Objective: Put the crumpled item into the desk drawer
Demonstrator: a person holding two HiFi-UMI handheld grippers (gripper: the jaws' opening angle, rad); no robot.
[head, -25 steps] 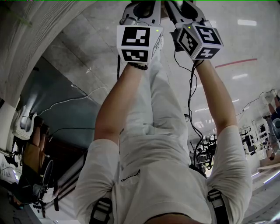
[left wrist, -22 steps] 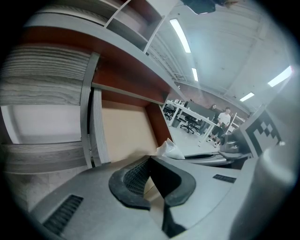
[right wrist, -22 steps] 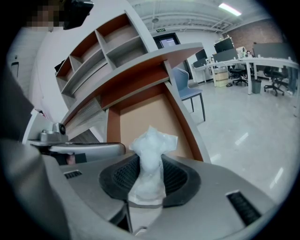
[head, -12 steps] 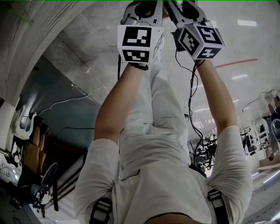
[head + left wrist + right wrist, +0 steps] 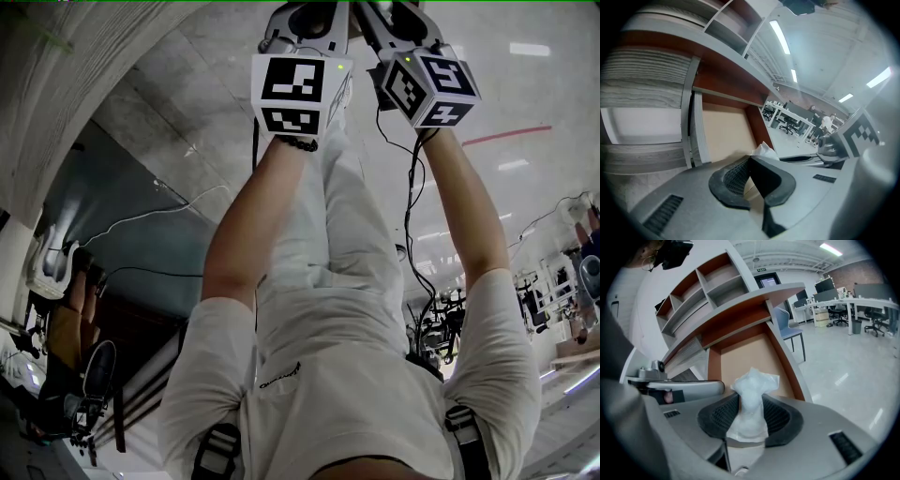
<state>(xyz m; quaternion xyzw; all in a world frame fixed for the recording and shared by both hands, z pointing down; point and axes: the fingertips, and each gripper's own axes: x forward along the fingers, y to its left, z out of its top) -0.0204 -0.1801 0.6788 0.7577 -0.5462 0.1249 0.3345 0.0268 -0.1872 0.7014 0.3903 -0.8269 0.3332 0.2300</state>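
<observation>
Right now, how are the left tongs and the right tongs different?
The left tongs are pinched together at the tips; the right tongs stand apart, having just opened wider. The left tongs are empty; the right tongs press a white wad between them. Both aim at the open drawer.

Left gripper [image 5: 750, 158] low in centre, jaw tips meeting, nothing between them. Beyond it, open desk drawer [image 5: 723, 133]: tan floor, red-brown side wall on right, grey front panel on left. White crumpled item [image 5: 763, 149] peeks just above jaw tips, over drawer's near right corner. Right gripper [image 5: 787, 158] reaches in from right, marker cube behind it. Shelves [image 5: 733, 28] above desk. Far office desks, chairs, people, small and unclear
</observation>
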